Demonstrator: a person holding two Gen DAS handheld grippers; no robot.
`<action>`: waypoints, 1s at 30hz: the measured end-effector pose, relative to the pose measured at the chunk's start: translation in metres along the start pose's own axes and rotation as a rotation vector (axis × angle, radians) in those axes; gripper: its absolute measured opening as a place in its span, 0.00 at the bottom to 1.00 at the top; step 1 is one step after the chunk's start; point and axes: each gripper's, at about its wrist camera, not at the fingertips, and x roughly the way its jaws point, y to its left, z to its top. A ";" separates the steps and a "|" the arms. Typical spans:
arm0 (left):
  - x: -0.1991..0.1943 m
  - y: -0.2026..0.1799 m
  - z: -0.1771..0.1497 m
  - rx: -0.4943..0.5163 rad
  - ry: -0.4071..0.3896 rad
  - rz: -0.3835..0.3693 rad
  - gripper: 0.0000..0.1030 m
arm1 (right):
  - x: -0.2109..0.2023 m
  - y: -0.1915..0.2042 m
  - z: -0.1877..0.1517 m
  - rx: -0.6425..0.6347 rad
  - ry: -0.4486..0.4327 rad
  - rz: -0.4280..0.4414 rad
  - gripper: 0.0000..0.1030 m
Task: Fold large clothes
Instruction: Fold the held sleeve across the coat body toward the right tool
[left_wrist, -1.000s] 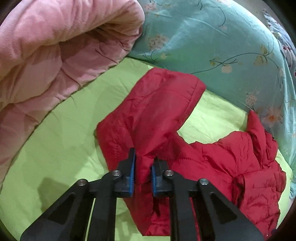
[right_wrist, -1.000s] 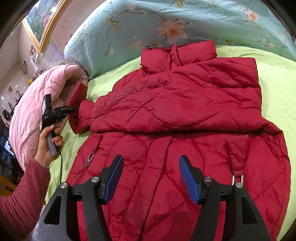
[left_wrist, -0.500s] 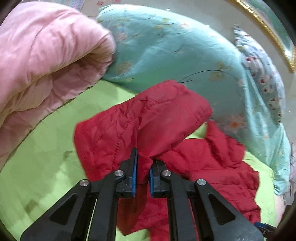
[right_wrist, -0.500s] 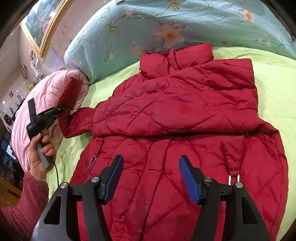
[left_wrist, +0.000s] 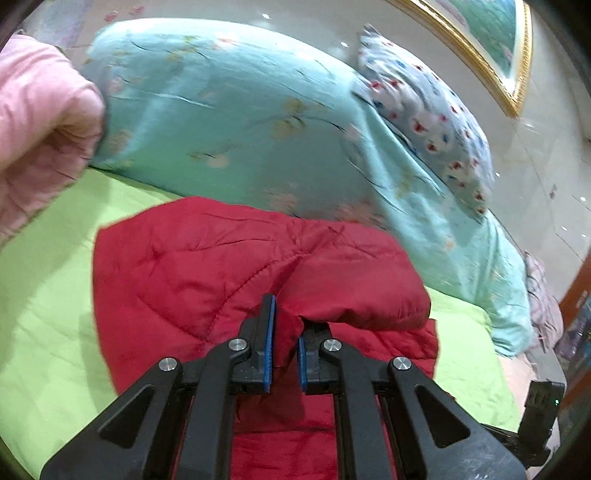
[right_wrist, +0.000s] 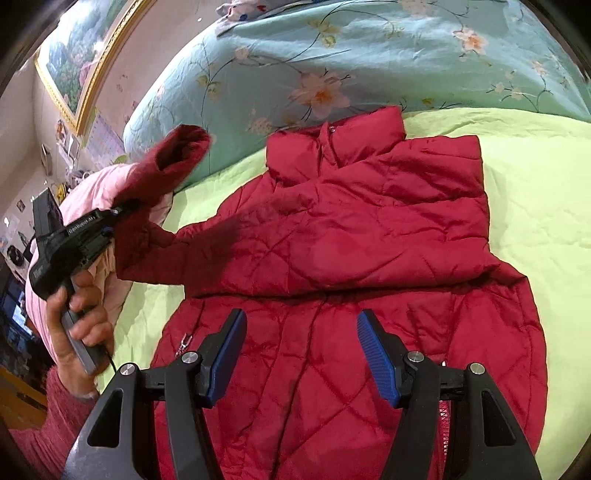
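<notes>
A red quilted jacket (right_wrist: 369, 251) lies flat on the lime-green bed sheet (right_wrist: 535, 192), collar toward the pillows, with one sleeve folded across its chest. My left gripper (left_wrist: 284, 343) is shut on the other sleeve (left_wrist: 221, 266) and holds it lifted off the bed. In the right wrist view that left gripper (right_wrist: 110, 216) shows at the left with the raised sleeve (right_wrist: 166, 166) and its cuff pointing up. My right gripper (right_wrist: 301, 354) is open and empty, hovering over the jacket's lower front.
A large teal floral pillow (right_wrist: 332, 66) lies behind the jacket. A pink quilt (left_wrist: 37, 122) is rolled up at the left. A blue patterned pillow (left_wrist: 436, 110) and a gold-framed picture (left_wrist: 487, 44) are at the back. Bare sheet lies to the right of the jacket.
My left gripper has lifted the sleeve off the bed and swung it up and toward the jacket body. My right gripper has stayed open over the lower front.
</notes>
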 end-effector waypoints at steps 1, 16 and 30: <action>0.003 -0.007 -0.004 -0.001 0.008 -0.013 0.07 | -0.001 -0.001 0.001 0.008 -0.003 0.003 0.63; 0.071 -0.088 -0.055 0.009 0.154 -0.148 0.07 | -0.008 -0.044 0.015 0.204 -0.061 0.116 0.69; 0.118 -0.092 -0.107 -0.020 0.292 -0.138 0.07 | 0.034 -0.093 0.040 0.389 -0.023 0.136 0.77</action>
